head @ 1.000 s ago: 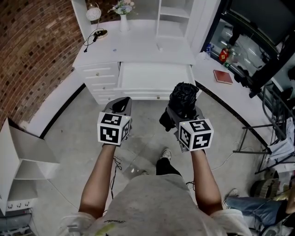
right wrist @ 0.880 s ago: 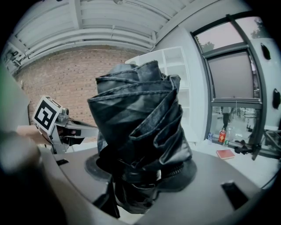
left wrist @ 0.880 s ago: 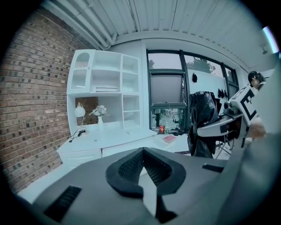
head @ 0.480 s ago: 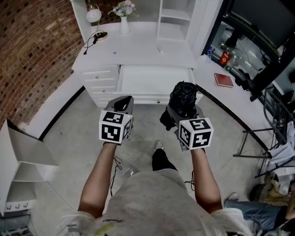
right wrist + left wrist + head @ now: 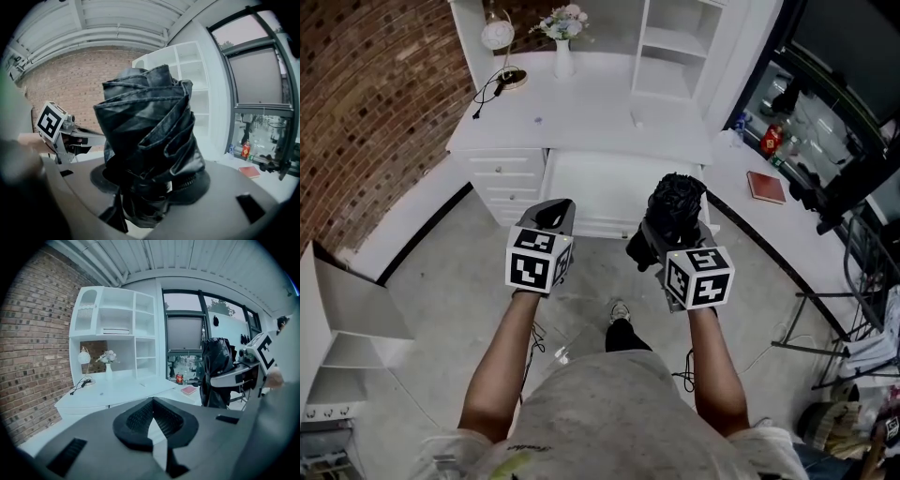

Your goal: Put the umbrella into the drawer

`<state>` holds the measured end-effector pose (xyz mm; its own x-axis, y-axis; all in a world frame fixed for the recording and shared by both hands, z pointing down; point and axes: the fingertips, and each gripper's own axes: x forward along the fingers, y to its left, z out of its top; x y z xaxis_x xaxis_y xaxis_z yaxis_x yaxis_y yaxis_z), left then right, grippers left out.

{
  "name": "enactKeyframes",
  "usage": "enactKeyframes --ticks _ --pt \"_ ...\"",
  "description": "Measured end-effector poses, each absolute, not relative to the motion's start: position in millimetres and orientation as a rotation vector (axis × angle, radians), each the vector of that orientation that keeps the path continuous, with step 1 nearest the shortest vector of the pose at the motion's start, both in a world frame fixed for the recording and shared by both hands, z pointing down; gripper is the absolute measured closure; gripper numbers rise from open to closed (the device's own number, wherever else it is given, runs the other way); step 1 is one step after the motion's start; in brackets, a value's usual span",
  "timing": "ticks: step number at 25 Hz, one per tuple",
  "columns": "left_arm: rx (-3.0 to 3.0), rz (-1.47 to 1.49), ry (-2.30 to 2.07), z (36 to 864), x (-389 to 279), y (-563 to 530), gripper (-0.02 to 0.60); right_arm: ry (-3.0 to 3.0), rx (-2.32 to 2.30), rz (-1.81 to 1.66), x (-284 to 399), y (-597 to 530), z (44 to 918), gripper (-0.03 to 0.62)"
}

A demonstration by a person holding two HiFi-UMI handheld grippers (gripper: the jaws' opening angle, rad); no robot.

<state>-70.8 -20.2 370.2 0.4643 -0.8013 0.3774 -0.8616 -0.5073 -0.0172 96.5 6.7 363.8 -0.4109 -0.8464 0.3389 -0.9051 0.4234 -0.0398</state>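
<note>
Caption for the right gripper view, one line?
Right gripper clamps a folded black umbrella, brick wall behind.

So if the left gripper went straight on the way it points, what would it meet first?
Probably the white desk, near its front edge. Nothing shows in the open space between it and the left gripper. Depth is unclear, so the exact spot can't be told.

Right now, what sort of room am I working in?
Probably a home study or a staged office corner: a white desk with drawers and a shelf hutch, a table lamp and a vase of flowers on it, beside a brick wall.
</note>
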Motion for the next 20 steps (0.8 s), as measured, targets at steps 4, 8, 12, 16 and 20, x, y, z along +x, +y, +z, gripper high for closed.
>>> enactKeyframes --ticks 4,8,12,16,20 --pt "2.508 0.519 -1.463 372 -62 -58 0.584 -2.420 1.495 0.327 104 -33 364 0.341" --pt "2.479 0.535 -1.466 377 -53 -93 0.584 -2.422 1.475 0.339 116 -71 363 0.341" --pt "2.457 0.545 -1.471 382 -43 -125 0.584 -2.432 1.456 0.337 123 -106 363 0.341" --pt "2.444 0.555 -1.468 385 -28 -152 0.584 -2.438 1.424 0.342 132 -135 365 0.341" --pt "2.424 0.565 -1.472 393 -18 -175 0.584 -2.445 1.394 0.349 139 -161 369 0.341"
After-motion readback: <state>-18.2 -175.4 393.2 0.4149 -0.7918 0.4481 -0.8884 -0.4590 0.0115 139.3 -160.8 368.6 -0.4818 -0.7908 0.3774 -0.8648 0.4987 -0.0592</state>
